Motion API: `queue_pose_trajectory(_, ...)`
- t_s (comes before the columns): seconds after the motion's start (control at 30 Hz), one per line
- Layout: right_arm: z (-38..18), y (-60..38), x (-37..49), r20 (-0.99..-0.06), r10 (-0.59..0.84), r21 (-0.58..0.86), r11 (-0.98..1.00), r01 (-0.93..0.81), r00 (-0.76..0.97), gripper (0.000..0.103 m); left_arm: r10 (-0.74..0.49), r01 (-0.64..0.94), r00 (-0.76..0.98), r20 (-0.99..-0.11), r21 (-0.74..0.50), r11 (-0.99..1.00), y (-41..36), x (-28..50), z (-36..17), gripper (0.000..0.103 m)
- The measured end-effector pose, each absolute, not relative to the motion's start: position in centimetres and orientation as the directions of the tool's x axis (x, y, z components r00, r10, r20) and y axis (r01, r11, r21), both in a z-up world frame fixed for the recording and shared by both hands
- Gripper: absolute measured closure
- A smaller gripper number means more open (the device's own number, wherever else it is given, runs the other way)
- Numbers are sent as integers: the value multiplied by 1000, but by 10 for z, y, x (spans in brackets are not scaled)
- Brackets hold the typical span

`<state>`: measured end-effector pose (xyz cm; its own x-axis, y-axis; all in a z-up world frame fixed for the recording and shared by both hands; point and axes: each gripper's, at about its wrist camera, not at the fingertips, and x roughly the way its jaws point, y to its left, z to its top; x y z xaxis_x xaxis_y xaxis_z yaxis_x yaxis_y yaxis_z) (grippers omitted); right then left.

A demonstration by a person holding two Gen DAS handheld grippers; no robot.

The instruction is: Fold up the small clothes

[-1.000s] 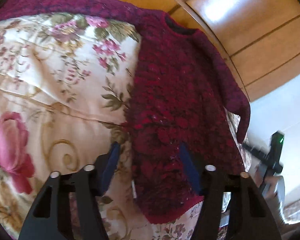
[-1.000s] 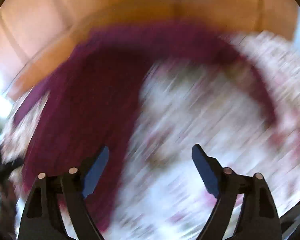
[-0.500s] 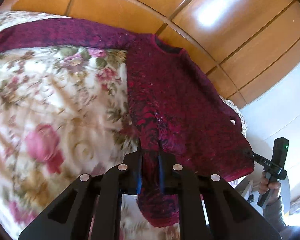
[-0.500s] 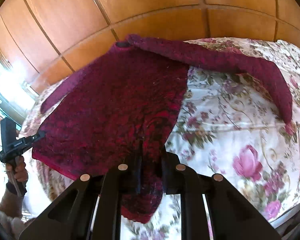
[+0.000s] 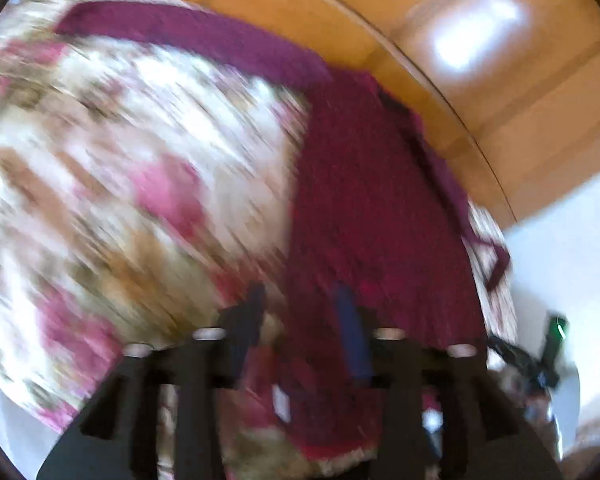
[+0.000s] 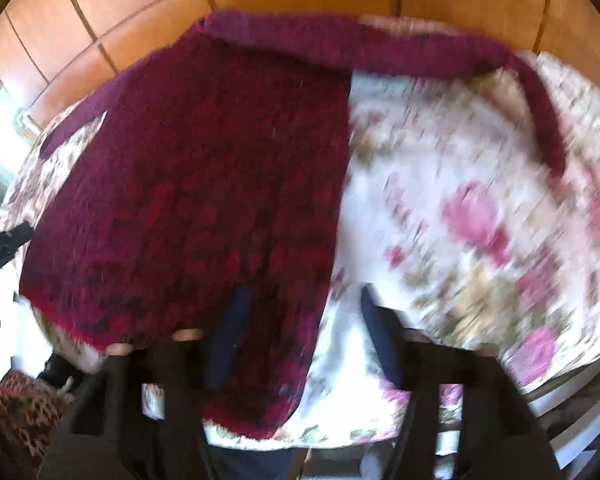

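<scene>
A dark red knitted sweater (image 5: 372, 208) lies flat on a floral bedspread (image 5: 120, 184), one sleeve (image 5: 188, 36) stretched along the far edge. Both views are motion-blurred. My left gripper (image 5: 300, 312) is open just above the sweater's lower edge, its jaws apart with nothing between them. In the right wrist view the sweater (image 6: 196, 200) fills the left half and its long sleeve (image 6: 440, 52) curves right. My right gripper (image 6: 304, 316) is open over the sweater's near right hem corner, and it is empty.
A wooden panelled wall (image 5: 480, 60) stands behind the bed. The other hand-held gripper (image 5: 540, 356) shows at the left wrist view's right edge beside a white wall. A leopard-print cloth (image 6: 16, 412) lies low at left in the right wrist view.
Half a second ago both grippers were shut on the sweater's hem. Now both have opened and let it go, and the sweater lies flatter. Both cameras are moving.
</scene>
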<state>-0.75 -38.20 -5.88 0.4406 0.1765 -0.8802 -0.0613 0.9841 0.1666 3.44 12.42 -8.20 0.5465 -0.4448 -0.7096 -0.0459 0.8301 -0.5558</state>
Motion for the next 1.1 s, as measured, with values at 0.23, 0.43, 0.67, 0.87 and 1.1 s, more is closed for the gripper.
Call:
queue_pose_trajectory(0.23, -37, -323, 39, -796, 252, 215, 968, -131, 550, 26, -177, -429, 621, -764, -520, 738, 241, 84, -92, 50)
queue_pose_trajectory(0.43, -63, -251, 69, -811, 304, 211, 949, -236, 499, 26, -26, -587, 652, -758, -526, 616, 329, 122, -92, 50)
queue_pose_trajectory(0.67, -102, -231, 86, -840, 272, 175, 955, -240, 470, 19, 88, -635, 636, -767, -455, 624, 386, 182, -86, 50)
queue_pose_trajectory(0.87, -110, -231, 96, -842, 278, 190, 955, -229, 463, 12, 113, -668, 593, -797, -408, 622, 396, 225, -111, 60)
queue_pose_trajectory(1.1, -113, -224, 99, -841, 266, 176, 958, -227, 470, 7, 150, -659, 646, -748, -448, 603, 392, 191, -94, 94)
